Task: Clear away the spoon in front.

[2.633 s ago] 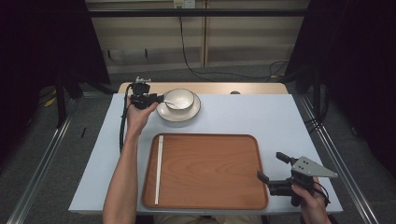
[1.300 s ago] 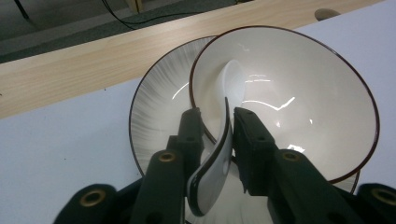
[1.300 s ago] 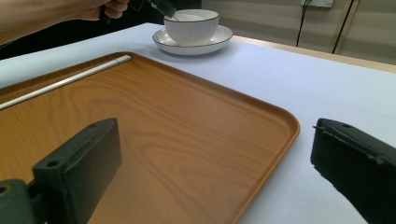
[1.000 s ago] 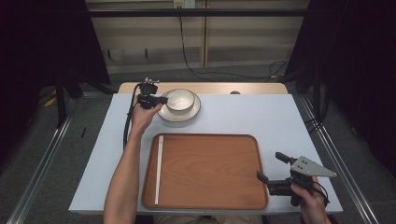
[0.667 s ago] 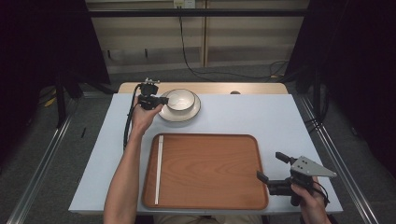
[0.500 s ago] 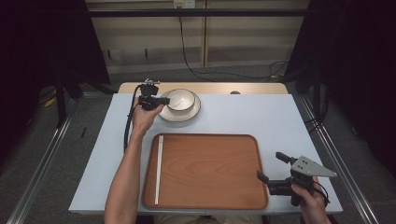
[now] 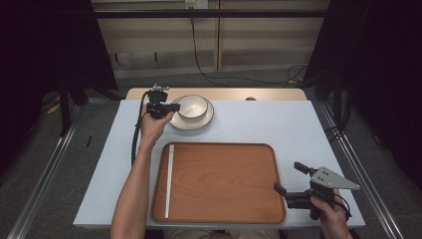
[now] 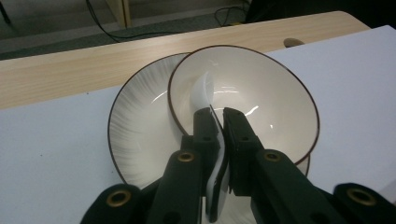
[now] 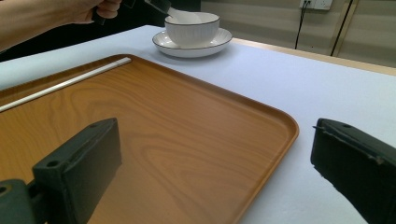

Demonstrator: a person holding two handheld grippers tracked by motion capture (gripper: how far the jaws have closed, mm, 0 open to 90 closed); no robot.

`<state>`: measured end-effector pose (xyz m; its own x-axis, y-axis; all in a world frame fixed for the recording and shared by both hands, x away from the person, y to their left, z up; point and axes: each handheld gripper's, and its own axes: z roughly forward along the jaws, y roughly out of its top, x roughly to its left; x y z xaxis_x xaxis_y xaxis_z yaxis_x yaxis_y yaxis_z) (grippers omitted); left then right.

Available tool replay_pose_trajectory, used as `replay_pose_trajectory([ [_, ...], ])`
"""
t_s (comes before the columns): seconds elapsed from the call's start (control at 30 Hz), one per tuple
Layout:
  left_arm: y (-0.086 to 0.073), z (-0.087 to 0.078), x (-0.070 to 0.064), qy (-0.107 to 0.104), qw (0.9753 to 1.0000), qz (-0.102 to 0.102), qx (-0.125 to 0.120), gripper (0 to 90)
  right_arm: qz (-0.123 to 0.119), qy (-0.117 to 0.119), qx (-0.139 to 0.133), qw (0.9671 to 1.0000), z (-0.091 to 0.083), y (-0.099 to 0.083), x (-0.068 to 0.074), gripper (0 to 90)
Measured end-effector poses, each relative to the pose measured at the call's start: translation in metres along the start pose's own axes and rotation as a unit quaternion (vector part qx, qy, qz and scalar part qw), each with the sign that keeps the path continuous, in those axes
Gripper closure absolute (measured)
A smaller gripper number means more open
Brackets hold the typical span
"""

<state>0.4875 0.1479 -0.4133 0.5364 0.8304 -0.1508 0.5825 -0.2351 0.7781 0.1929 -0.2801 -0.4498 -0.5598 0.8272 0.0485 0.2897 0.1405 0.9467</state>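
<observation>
The left gripper view shows what the high view cannot resolve: the left gripper [image 8: 215, 114] has its fingers clamped on the handle of a white spoon [image 8: 204, 91], whose scoop lies inside the bowl [image 8: 261, 93]. From above, the left gripper [image 7: 171, 107] merely meets the bowl's [image 7: 193, 106] left rim. The bowl sits on a saucer [image 7: 180, 122] at the far edge of the desk [image 7: 278, 122] and holds the spoon's scoop; other contents cannot be told. The wooden tray [image 7: 219, 181] carries one white stick [image 7: 169, 179] along its left side. The right gripper [image 7: 288, 179] rests at the tray's near right corner, fingers wide apart. Compared with 2.6 seconds ago, the left gripper has turned toward the bowl; the right one is unmoved.
</observation>
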Motion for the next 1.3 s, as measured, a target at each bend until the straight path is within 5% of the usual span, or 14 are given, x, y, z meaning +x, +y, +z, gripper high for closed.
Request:
replay_pose_trajectory([
  [0.4, -0.003, -0.011, -0.013, -0.001, 0.9995, 0.015, -0.028, 84.6, -0.001, -0.003, 0.000, 1.0000, 0.000, 0.000, 0.000, 1.5],
  [0.97, -0.013, -0.038, -0.017, 0.002, 0.9972, -0.010, -0.074, 84.6, -0.004, -0.006, -0.004, 1.0000, -0.001, 0.001, 0.001, 1.5],
  [1.3, -0.016, -0.052, -0.021, 0.010, 0.9963, 0.001, -0.085, 84.6, -0.008, -0.007, -0.004, 0.9999, -0.001, 0.001, 0.001, 1.5],
])
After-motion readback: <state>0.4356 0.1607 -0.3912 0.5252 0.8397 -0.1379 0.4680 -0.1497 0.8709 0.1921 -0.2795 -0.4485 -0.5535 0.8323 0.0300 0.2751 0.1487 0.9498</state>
